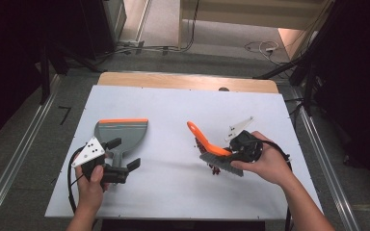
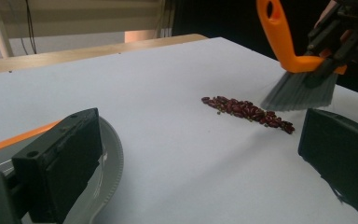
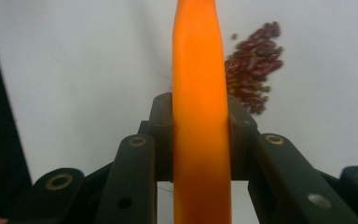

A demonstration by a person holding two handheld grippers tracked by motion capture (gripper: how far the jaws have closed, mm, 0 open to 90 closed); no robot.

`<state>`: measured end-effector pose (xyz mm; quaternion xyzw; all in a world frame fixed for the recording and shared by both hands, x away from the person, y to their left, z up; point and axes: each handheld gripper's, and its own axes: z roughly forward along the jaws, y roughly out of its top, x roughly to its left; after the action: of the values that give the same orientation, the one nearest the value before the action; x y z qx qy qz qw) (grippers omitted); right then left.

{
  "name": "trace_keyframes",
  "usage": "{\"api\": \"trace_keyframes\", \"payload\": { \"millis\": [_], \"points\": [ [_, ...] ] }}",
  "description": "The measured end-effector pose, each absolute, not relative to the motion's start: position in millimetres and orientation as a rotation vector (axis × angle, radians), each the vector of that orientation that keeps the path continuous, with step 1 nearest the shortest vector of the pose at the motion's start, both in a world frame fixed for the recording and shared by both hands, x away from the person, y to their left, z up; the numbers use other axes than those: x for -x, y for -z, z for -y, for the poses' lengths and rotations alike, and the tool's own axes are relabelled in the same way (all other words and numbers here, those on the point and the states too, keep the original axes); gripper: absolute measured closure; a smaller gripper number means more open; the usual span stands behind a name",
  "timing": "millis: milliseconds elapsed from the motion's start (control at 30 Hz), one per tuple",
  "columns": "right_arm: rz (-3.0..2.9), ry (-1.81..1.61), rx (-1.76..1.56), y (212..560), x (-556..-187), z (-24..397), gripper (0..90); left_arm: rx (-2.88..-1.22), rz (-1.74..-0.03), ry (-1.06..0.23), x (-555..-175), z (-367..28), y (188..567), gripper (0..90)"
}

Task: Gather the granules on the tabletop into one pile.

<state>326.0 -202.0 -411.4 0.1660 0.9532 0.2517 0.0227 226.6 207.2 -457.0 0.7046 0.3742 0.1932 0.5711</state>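
**A:** How far along is the sweeping?

**B:** Barely begun, by my reading. The red beans (image 2: pixel 247 112) lie in a narrow line on the white worktop (image 1: pixel 173 103), none of them in the dustpan (image 1: pixel 121 132) as far as I can see.

**A:** Who has the brush?

**B:** The right hand-held gripper (image 1: pixel 238 153) has its jaws clamped on the orange handle of the brush (image 1: pixel 212 150); in the right gripper view the handle (image 3: pixel 200 116) runs straight up between the two pads. The grey bristles (image 2: pixel 298 91) hang just above the near end of the bean line, in the left gripper view, not pressing on the surface as far as I can tell.

**A:** And the dustpan?

**B:** It lies flat on the worktop, well apart from the beans, with its orange lip turned away from the person. The left hand-held gripper (image 1: pixel 124 154) sits at its handle with the jaws spread wide on either side; I don't see the pads pressing on it, so I'd call it open rather than gripping.

**A:** So what's left?

**B:** Nearly everything: take hold of the dustpan, bring its lip to the beans, sweep them in.
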Motion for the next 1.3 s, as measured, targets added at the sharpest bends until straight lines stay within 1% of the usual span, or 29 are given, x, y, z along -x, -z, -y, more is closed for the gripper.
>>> {"api": "trace_keyframes", "payload": {
  "millis": [233, 400, 533, 800, 1033, 1300],
  "points": [
    [-3.007, -0.803, -0.408, 428, -310, 199, 68.6, -1.659, -0.877, -0.452, -227, -206, 458, 0.3],
    [-3.018, -0.705, -0.338, 444, -303, 188, 68.6, -1.659, -0.877, -0.453, -227, -206, 458, 0.3],
    [-2.989, -0.747, -0.298, 446, -306, 187, 68.5, -1.659, -0.878, -0.453, -227, -207, 458, 0.3],
    [-2.988, -0.734, -0.381, 447, -313, 187, 68.4, -1.661, -0.871, -0.452, -227, -205, 458, 0.3],
    [-2.969, -0.774, -0.285, 450, -323, 189, 68.3, -1.667, -0.871, -0.45, -227, -204, 458, 0.3],
    [-2.957, -0.766, -0.261, 450, -337, 185, 68.1, -1.666, -0.871, -0.448, -228, -203, 458, 0.3]
  ]
}}
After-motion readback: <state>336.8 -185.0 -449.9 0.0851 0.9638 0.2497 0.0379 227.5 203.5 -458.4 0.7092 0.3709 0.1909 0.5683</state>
